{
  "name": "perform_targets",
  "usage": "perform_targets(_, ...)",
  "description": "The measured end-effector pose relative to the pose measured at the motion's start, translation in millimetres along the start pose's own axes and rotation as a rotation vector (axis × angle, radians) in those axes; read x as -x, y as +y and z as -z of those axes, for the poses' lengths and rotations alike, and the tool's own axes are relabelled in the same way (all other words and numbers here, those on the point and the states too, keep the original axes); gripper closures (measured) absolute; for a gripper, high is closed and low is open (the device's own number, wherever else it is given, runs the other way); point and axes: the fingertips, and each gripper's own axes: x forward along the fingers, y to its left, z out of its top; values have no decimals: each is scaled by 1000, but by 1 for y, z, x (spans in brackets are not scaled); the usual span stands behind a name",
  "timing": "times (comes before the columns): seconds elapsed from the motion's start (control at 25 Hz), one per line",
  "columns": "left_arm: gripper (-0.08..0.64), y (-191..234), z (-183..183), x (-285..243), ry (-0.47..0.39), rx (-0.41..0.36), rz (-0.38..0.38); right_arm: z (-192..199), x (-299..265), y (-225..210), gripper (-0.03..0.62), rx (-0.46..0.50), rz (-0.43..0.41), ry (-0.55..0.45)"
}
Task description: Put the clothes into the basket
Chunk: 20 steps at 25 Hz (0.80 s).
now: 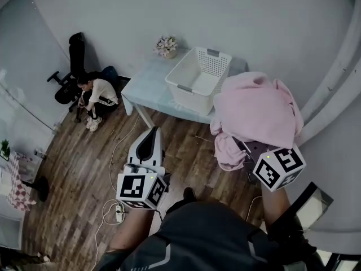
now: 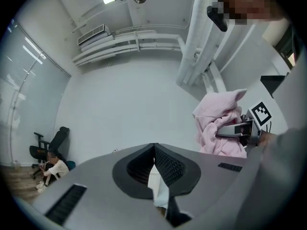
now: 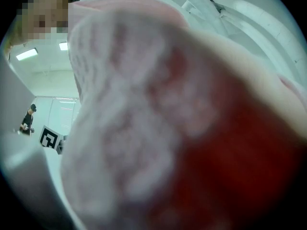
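My right hand-held gripper (image 2: 225, 131) grasps the pink cloth (image 1: 256, 109), which drapes over it, just right of the basket (image 1: 197, 75) on the tabletop (image 1: 149, 86). My left hand-held gripper (image 1: 148, 143) is clenched, empty.

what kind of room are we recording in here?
Probably an office or lab room rather than a home: an office chair against bare white walls, a wood floor, and a lone small table holding a laundry basket.
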Motion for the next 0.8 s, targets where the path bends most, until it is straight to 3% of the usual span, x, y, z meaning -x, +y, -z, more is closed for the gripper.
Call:
perform_targets(0.36,551,89,5,-87,12,68,62,-13,-124,-24,249,27,66,26)
perform_targets(0.56,551,89,9,-91,-1,90,118,-20,-130,-21,249,66,110,39)
perform_targets(0.8,551,114,18,-131,8,105,119,-25,-175,-35,247,84,103,51)
